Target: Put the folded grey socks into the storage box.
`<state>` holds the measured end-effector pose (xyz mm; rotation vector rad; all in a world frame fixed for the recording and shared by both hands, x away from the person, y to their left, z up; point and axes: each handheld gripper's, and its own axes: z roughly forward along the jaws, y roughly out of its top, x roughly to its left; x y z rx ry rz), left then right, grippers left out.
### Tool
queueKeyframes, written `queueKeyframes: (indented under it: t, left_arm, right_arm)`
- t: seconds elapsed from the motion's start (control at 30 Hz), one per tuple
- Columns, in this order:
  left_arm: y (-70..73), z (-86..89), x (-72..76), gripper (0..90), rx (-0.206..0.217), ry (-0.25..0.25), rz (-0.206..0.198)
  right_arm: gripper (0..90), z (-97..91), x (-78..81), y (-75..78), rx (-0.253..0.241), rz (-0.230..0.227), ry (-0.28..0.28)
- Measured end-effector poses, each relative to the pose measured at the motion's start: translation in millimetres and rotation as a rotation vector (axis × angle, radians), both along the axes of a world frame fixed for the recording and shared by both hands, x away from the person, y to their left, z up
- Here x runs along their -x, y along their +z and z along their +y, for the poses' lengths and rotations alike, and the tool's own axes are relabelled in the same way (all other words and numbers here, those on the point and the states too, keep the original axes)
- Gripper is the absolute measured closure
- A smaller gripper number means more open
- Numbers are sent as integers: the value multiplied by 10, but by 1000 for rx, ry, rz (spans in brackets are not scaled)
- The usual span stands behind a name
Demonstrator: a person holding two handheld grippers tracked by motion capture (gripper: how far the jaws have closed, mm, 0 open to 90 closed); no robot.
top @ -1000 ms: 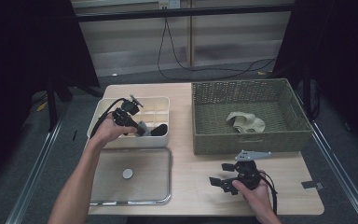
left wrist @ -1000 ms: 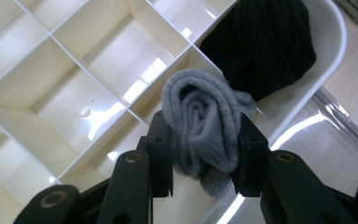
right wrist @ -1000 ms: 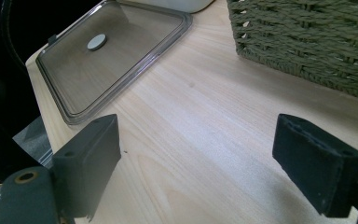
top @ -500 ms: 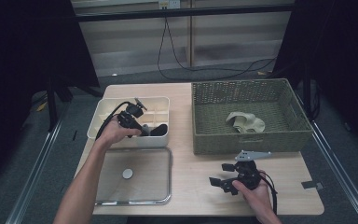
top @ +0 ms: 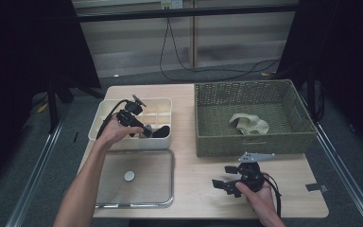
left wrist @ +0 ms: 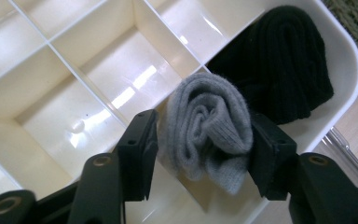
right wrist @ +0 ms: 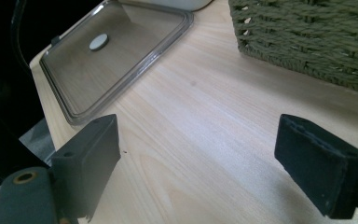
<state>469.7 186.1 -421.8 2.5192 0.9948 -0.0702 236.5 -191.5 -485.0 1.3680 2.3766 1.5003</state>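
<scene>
Left claw jaws have just been opening: they now stand apart on either side of the rolled grey sock, which sits between them in a compartment of the white divided box, the left pad clear of the wool, the right pad close against it or touching; contact cannot be told. Left hand position over the box is about as before. Right claw has not moved; its jaws stand wide apart over bare bench, nothing between them.

Surroundings, from the left claw:
- Black rolled sock lies just beyond the grey one, in the neighbouring corner compartment, touching the box wall.
- Remaining compartments ahead and to the side hold nothing visible.
- Box dividers flank the grey sock closely; the left jaw sits against one.

From the right claw:
- Clear lid with a round knob lies flat ahead to the left.
- Green woven basket stands ahead to the right; a beige cloth lies inside it.
</scene>
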Motion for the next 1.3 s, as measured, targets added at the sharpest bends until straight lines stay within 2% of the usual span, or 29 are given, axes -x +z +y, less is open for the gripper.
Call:
queueKeyframes:
  t: [0.07, 0.17, 0.27, 0.37, 0.5, 0.53, 0.57, 0.67, 0.77, 0.83, 0.93, 1.0, 1.1, 1.23, 1.3]
  left_arm:
    - [42, 25, 7, 511, 15, -1, -6]
    - [58, 31, 30, 572, -4, -36, -4]
    - [31, 16, 29, 640, 7, -38, -8]
    - [27, -22, 59, 670, 3, -89, -8]
    - [8, -17, 56, 682, -15, -79, 1]
    - [0, -24, 59, 685, -36, -71, -4]
    - [-7, -36, 60, 686, -53, -75, -5]
    - [-67, -104, 97, 688, -62, -90, -2]
    - [-122, -140, 108, 690, -59, -89, 16]
    - [-141, -150, 112, 692, -60, -87, 12]
    - [-162, -120, 76, 693, -53, -94, 50]
    - [-180, -118, 61, 695, -43, -90, 60]
    - [-167, -153, 72, 697, -70, -90, 56]
    - [-165, -146, 72, 692, -68, -87, 57]
    - [-155, -122, 63, 673, -53, -74, 65]
  right_arm:
    - [138, 3, -9, -11, 2, 5, 5]
    - [138, 11, -6, -8, 1, 6, 5]
    - [138, 16, -9, -7, 3, 9, 4]
    - [137, 21, -1, -1, 11, 3, 6]
    - [137, 22, -14, -13, 15, 14, 4]
    - [137, 20, -19, -15, 17, 12, 5]
    - [137, 19, -22, -16, 15, 13, 5]
    - [137, 19, -23, -15, 18, 14, 4]
    - [137, 26, -5, -5, 21, 13, 6]
    - [137, 29, -3, -5, 24, 15, 9]
    - [138, 27, -6, -5, 23, 14, 9]
    - [137, 24, -10, -5, 23, 17, 5]
    - [137, 18, -20, -8, 25, 16, 3]
    - [137, 19, -18, -10, 27, 20, 0]
    - [137, 16, -11, -17, 30, 23, -5]
